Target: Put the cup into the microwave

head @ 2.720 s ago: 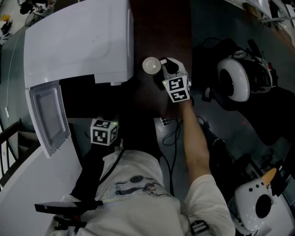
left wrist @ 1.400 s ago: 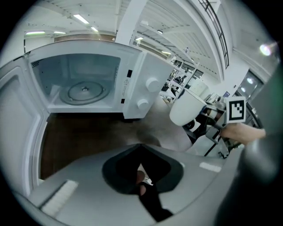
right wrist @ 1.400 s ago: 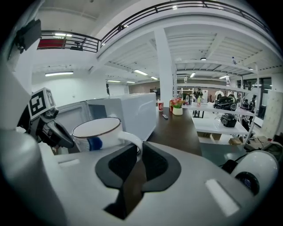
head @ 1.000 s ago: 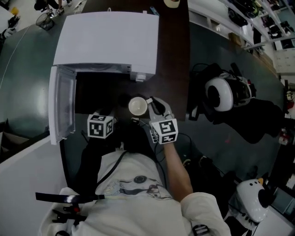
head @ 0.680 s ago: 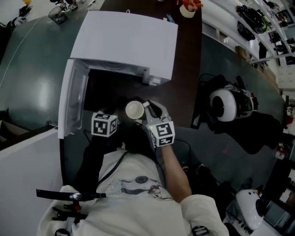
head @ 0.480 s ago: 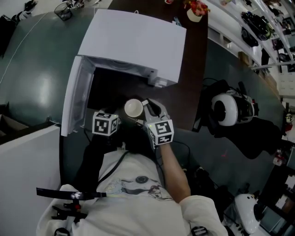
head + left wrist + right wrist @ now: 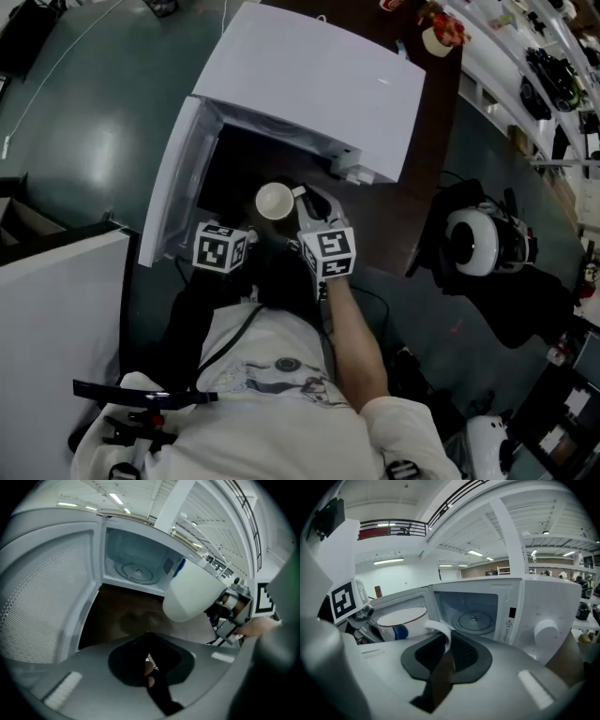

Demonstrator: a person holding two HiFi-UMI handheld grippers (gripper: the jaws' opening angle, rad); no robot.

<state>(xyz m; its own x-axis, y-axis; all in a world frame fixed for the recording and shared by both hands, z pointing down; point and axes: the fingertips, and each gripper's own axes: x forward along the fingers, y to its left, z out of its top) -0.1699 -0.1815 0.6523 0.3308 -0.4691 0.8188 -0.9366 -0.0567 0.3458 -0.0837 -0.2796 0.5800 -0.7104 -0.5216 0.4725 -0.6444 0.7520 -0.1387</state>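
We have the cup (image 7: pixel 274 201) by its handle (image 7: pixel 440 632): the right gripper (image 7: pixel 446 648) has its jaws drawn in on that white loop, open only by the handle's thickness, and the bowl hangs clear beyond the tips. Gripping there, we judge, keeps the jaws outside the bowl and lets the cup go into the cavity ahead of the gripper. In the head view the cup is just in front of the microwave (image 7: pixel 309 84), with the dark cavity at about 12 o'clock from it and the gripper's marker cube at 5 o'clock. The door (image 7: pixel 173 183) is swung wide at 9 o'clock of the cavity, so the way in to the turntable (image 7: pixel 474 619) looks open. The left gripper (image 7: pixel 149 672) sits at 8 o'clock of the cup, near the door's free edge; its jaws are together and have hold of nothing. It seems parked there to stay out of the cup's path. The cup stands upright as far as we can tell, with its mouth up toward the head camera and its long axis vertical. Its handle points to about 3 o'clock, back at the right gripper, and the bowl leads toward the opening.
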